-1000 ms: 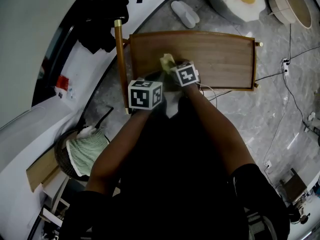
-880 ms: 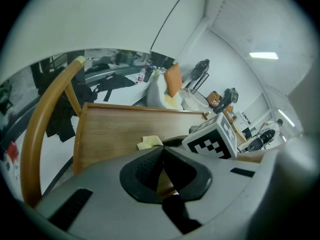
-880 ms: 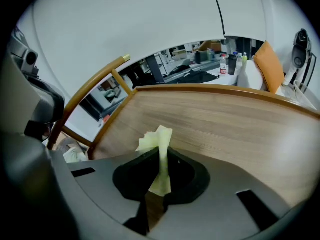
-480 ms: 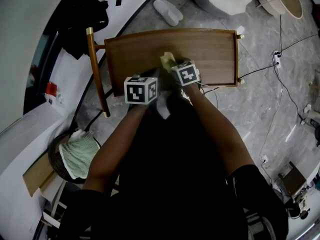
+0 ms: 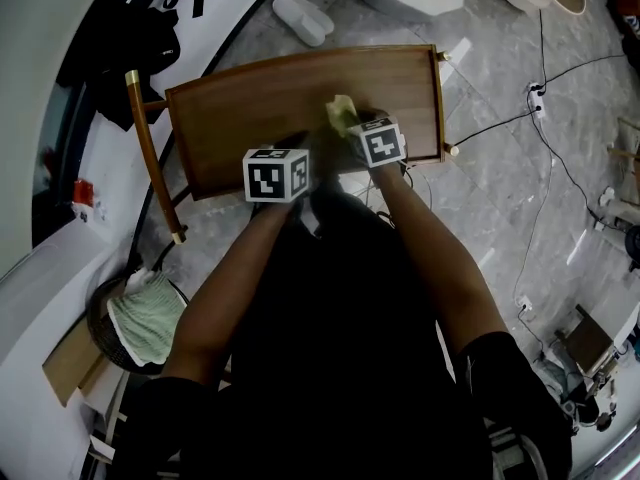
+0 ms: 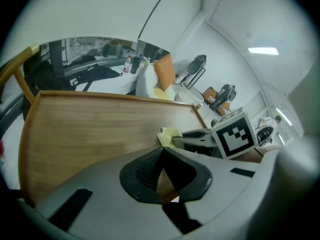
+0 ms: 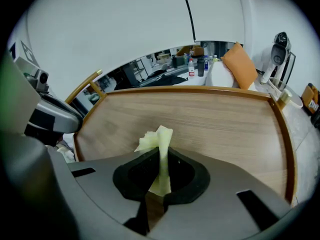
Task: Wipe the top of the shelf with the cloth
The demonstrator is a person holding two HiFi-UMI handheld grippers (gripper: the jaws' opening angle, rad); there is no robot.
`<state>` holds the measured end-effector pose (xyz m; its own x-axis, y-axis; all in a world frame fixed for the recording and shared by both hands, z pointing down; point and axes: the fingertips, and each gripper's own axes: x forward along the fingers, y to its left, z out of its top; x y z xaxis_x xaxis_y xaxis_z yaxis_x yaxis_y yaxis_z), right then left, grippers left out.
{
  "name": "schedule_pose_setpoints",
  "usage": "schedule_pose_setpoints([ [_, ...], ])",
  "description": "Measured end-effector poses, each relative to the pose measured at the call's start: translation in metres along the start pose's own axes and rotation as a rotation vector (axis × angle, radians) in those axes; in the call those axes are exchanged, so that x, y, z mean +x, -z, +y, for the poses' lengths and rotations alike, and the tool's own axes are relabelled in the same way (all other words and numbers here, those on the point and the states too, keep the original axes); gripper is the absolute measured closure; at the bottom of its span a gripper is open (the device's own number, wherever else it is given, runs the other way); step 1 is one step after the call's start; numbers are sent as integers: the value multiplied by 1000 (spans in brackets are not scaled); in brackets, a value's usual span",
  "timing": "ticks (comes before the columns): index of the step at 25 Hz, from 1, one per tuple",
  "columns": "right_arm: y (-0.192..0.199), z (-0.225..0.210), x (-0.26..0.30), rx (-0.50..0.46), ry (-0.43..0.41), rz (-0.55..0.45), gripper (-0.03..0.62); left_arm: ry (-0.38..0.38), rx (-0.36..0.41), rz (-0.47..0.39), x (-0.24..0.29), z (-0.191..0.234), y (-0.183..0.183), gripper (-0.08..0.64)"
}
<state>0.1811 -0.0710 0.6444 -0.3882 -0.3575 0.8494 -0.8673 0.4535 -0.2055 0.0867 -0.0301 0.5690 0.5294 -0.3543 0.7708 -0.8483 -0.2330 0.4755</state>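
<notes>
Basket (image 5: 96,318) of dark weave, on the floor at near left, holds a rumpled pale green ribbed towel (image 5: 140,310). Since a second ago the right gripper (image 7: 161,159) has slid toward the right end of the shelf top (image 7: 215,119), a smooth brown wood-grain board with a raised rim. Its jaws pinch the thin, crumpled yellow-green cloth (image 7: 158,136) above the board's near part. The left gripper (image 6: 162,151) sits just to its left, jaws pressed together on nothing.
</notes>
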Motion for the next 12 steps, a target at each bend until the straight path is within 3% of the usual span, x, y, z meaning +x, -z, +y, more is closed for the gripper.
schedule_pose_setpoints([
  [12, 20, -81, -38, 62, 132, 10, 549, 47, 25, 3, 34, -42, -8, 549],
])
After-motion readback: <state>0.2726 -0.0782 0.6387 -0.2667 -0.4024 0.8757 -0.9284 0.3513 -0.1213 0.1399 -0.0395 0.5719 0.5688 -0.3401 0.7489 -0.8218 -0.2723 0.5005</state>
